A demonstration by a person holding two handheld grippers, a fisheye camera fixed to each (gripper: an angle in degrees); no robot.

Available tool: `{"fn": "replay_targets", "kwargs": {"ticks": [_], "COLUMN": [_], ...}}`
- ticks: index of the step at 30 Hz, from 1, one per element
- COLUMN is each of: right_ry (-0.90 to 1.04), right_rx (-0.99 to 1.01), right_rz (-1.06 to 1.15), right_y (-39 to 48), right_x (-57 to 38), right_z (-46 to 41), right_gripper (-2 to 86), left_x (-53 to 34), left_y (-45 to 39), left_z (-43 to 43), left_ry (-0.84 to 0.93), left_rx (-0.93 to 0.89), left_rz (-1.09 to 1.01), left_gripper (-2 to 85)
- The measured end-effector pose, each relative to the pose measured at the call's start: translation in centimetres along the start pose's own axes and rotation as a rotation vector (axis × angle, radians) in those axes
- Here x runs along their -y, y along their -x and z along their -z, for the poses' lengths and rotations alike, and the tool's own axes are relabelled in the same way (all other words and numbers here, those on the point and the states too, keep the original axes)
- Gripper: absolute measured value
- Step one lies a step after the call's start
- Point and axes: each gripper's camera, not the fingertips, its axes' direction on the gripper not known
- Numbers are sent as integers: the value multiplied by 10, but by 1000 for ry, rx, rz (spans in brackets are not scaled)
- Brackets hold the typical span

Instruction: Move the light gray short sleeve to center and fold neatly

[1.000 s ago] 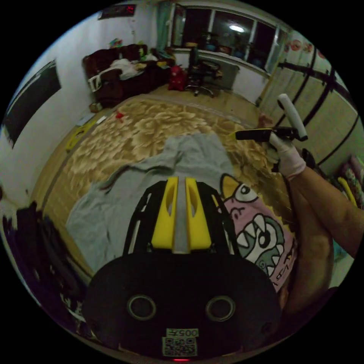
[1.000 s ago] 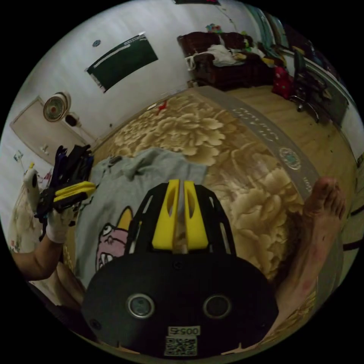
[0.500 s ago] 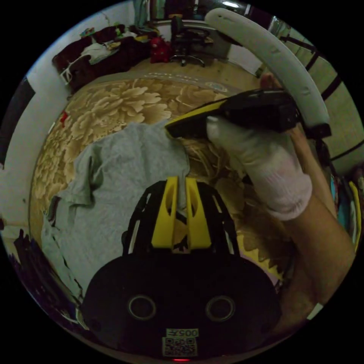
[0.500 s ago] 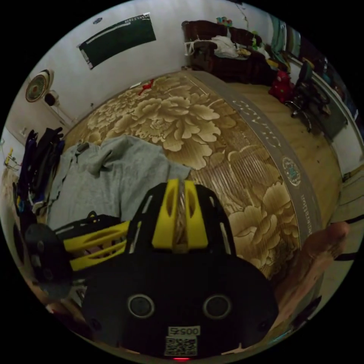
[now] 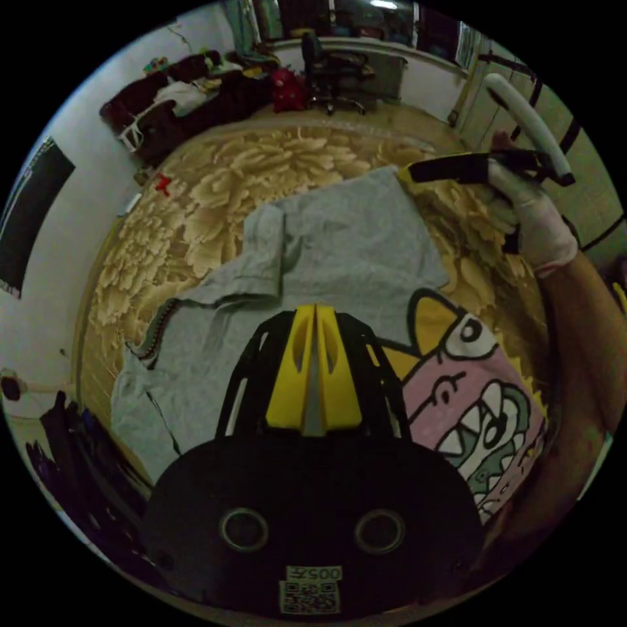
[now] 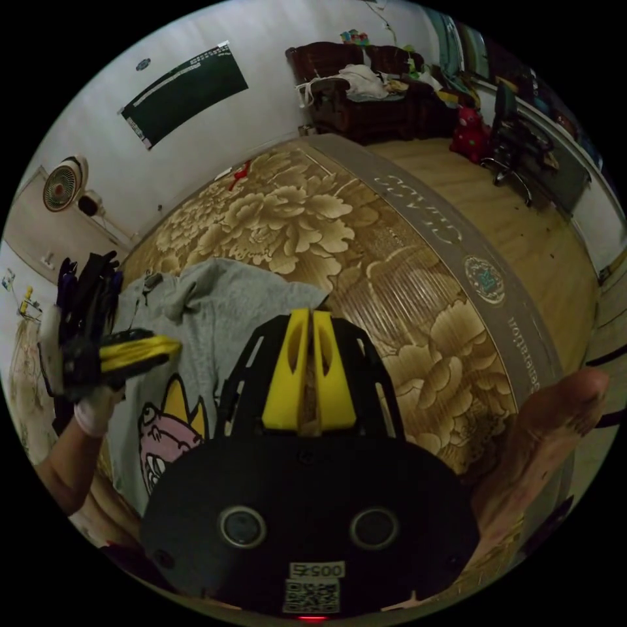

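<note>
In the left gripper view, the left gripper point(image 5: 315, 313) is seen with its yellow jaws pressed together, tips over the light gray short sleeve shirt point(image 5: 339, 255), which is spread on a floral carpet point(image 5: 215, 196) with a cartoon monster print point(image 5: 470, 398) turned up at one side and one sleeve point(image 5: 264, 251) folded over. The right gripper point(image 5: 408, 173) is held by a white-gloved hand point(image 5: 535, 215) at the far corner of the shirt, its jaws drawn together at the fabric's edge. A dark sofa point(image 5: 189, 98) piled with clothes and an office chair point(image 5: 333, 72) are seen beyond the carpet.
</note>
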Motion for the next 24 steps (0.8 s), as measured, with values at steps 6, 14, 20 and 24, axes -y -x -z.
{"fn": "replay_targets", "kwargs": {"ticks": [6, 14, 20, 24], "right_ry": [-9, -49, -44, -44], "right_rx": [14, 50, 87, 105], "right_rz": [-31, -17, -41, -58], "right_y": [-16, -35, -46, -55], "right_x": [1, 9, 6, 4], "right_z": [-1, 11, 5, 3], "right_gripper": [-12, -12, -13, -12], "left_x": [49, 36, 8, 7], "left_y": [51, 53, -50, -97], "left_z": [-7, 26, 32, 27], "left_ry": [38, -237, -264, -180], "left_rx": [88, -107, -139, 54], "left_rz": [131, 288, -25, -199], "left_gripper": [0, -2, 40, 76]}}
